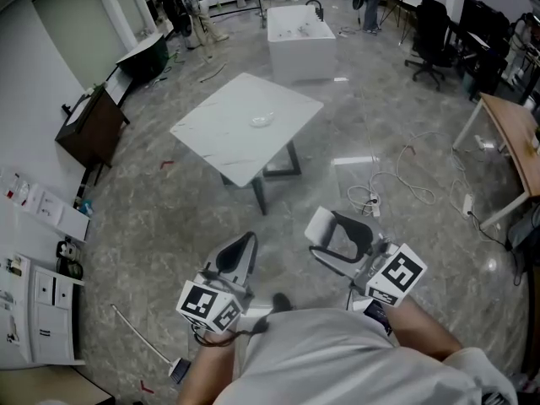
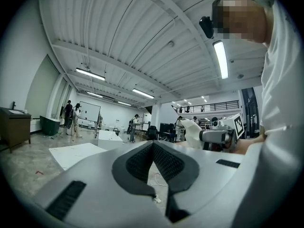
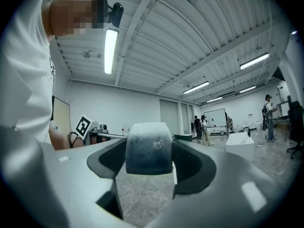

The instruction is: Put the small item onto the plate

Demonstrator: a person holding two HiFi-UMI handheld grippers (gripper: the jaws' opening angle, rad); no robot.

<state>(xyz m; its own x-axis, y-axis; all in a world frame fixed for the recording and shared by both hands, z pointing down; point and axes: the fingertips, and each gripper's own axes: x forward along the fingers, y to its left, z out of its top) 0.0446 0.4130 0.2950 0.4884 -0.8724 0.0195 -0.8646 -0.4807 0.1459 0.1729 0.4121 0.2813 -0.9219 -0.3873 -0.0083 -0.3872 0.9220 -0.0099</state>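
Small item [image 3: 148, 148]: frosted whitish block with a rounded top and darker lower part, clamped between the fingers [image 3: 107, 158] of the right gripper [image 3: 148, 144], touching the dark pads on both sides. Fingers are part open, only as wide as the block. Item is off the surface, held in the air low in front of the person, well apart from the plate [image 1: 262, 119].

Plate looks clear and shallow. It lies on the white square surface [image 1: 221, 137], a little off the middle toward the right corner. Can't tell if anything is in it, too small. Surface stands out on the marble floor [image 1: 152, 218], well apart from both grippers.

Left gripper [image 2: 153, 144]: fingers closed, ribbed pads meeting at the tips, nothing between them. In the head view the left gripper [image 1: 240, 256] and right gripper [image 1: 333, 230] sit side by side near the bottom edge, both pointing toward the surface, marker cubes [image 1: 209, 305] toward the person. Person's white shirt [image 1: 337, 357] fills the bottom of that view.

Around the room:
- white box-shaped tub [image 1: 299, 36] beyond the far corner of the surface
- loose cables [image 1: 396, 180] on the floor to the right
- dark cabinet [image 1: 89, 129] by the left wall
- black office chair [image 1: 430, 32] at the far right
- wooden desk [image 1: 515, 142] at the right edge
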